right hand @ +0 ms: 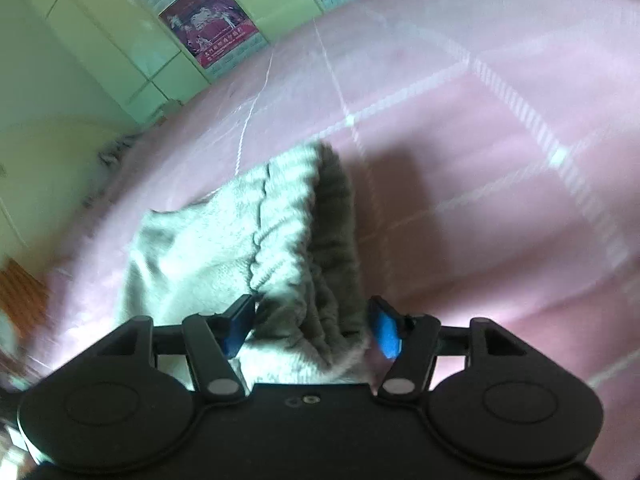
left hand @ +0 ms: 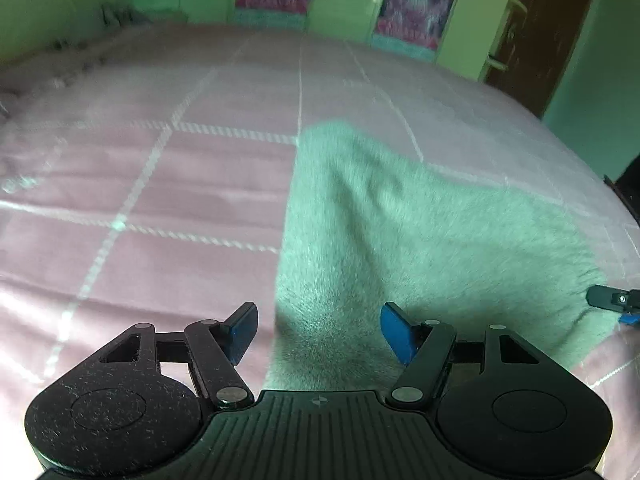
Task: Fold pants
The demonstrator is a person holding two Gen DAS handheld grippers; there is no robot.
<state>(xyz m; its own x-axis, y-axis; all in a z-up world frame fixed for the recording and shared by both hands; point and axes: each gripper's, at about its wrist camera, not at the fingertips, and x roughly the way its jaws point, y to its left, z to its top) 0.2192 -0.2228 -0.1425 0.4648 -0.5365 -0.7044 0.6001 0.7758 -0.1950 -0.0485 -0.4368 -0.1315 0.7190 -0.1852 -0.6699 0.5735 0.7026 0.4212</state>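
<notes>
The pants (left hand: 400,240) are pale grey-green fleece, spread on the pink checked bedspread (left hand: 160,200). My left gripper (left hand: 318,330) is open, its blue pads either side of the pants' near left edge, not closed on it. In the right wrist view the ribbed elastic waistband (right hand: 296,232) is bunched and runs between my right gripper's (right hand: 314,328) open jaws; the fabric fills the gap without being pinched. The right gripper's tip (left hand: 612,300) shows at the pants' right edge in the left wrist view.
The bed (right hand: 500,200) fills both views. Green cupboards with posters (left hand: 416,12) stand behind it, and a brown door (left hand: 548,32) is at the far right. Small clutter (right hand: 116,148) lies at the bed's far left edge.
</notes>
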